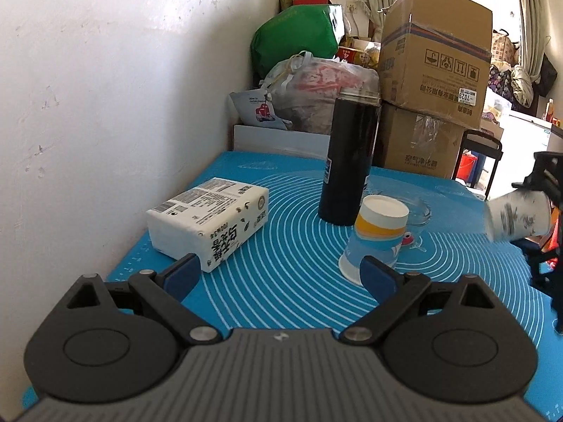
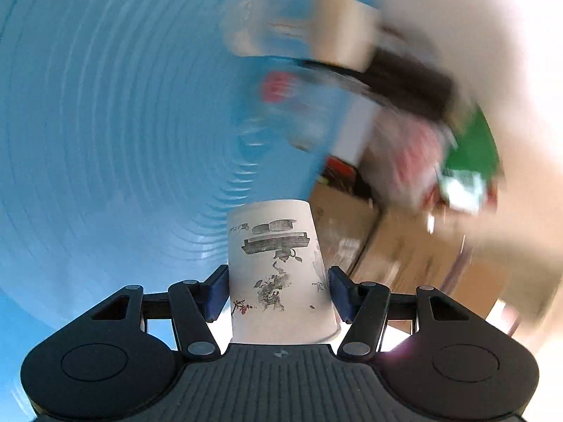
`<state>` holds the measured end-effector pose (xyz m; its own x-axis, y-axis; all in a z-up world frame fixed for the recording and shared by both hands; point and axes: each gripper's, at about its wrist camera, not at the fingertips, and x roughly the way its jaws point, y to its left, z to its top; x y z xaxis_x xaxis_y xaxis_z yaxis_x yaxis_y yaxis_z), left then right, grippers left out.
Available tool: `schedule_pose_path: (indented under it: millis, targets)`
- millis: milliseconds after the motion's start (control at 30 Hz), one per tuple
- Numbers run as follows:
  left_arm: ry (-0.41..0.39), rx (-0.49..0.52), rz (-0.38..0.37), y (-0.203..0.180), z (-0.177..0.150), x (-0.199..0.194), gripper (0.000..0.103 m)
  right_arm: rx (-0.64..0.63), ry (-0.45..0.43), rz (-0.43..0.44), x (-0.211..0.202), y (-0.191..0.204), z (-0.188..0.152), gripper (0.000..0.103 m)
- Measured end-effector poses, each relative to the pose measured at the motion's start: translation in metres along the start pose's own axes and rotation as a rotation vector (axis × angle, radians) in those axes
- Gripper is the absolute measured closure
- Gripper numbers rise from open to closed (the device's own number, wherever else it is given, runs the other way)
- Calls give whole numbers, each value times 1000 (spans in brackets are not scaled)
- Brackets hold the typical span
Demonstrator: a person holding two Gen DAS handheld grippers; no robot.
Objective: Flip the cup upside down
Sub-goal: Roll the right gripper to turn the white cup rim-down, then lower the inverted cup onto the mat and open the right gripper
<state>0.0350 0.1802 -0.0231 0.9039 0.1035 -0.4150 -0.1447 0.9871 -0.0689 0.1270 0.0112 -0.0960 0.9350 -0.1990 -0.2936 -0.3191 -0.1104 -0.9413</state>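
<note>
Right gripper (image 2: 278, 293) clamped on the white cup (image 2: 278, 270), blue pads (image 2: 216, 293) pressing both sides of it; cup has ink-style print, narrow end pointing away from the camera. Right wrist view is heavily motion-blurred, background unreadable beyond the blue mat (image 2: 105, 123) and brown boxes. From the left wrist view the same cup (image 1: 515, 218) sits at the far right edge, held in the air above the mat (image 1: 281, 299), lying roughly sideways, blurred. Left gripper (image 1: 281, 274) fingers spread wide, holding nothing, low over the mat. Just beyond its right pad (image 1: 378, 276): a blue-and-orange paper cup (image 1: 374, 235) standing upside down on the mat. Behind that, a black flask (image 1: 348, 161) upright, a glass dish (image 1: 418, 211) beside it. Tissue pack (image 1: 207, 221) lies left, near the wall (image 1: 105, 88). Cardboard boxes (image 1: 436, 70) stacked behind the table.
</note>
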Motion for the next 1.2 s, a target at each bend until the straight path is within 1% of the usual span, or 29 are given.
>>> schedule_pose_path:
  millis: [67,133,233,333,367,433,533,667,733,900,1133,1167,1200]
  targets:
    - [1,2,-5,-5,1,1,7,238,3,21,10,-18,-5,47]
    - [4,11,-11,-9,2,3,7,499,12,84,24,-36,-16,47]
    - [9,30,-14,-17,2,5,7,872,3,185,41,-53,-45,48]
    - [20,31,-14,-23,1,10,7,1264,-34,285,52,-55,-87,48]
    - [28,30,-17,-26,1,12,7,1370,-46,296,54,-51,-98,48]
    - [35,30,-22,-32,0,14,7,1515,-68,293,54,-38,-114,48]
    - [34,45,-27,-41,-1,15,7,1618,-97,284,53,-24,-127,48]
    - [32,66,-31,-53,-2,17,7,1657,-83,325,60,-12,-134,48]
    - [32,66,-40,-58,-2,18,7,1687,-81,341,52,-4,-144,48]
    - [30,83,-55,-68,-4,16,7,1686,-74,367,35,7,-147,48]
    - [33,94,-73,-77,-6,12,7,1674,-68,398,28,15,-152,47]
    - [36,97,-75,-78,-6,12,7,1674,-66,403,28,15,-153,47]
    - [39,98,-78,-79,-7,11,7,1675,-65,410,27,14,-153,43]
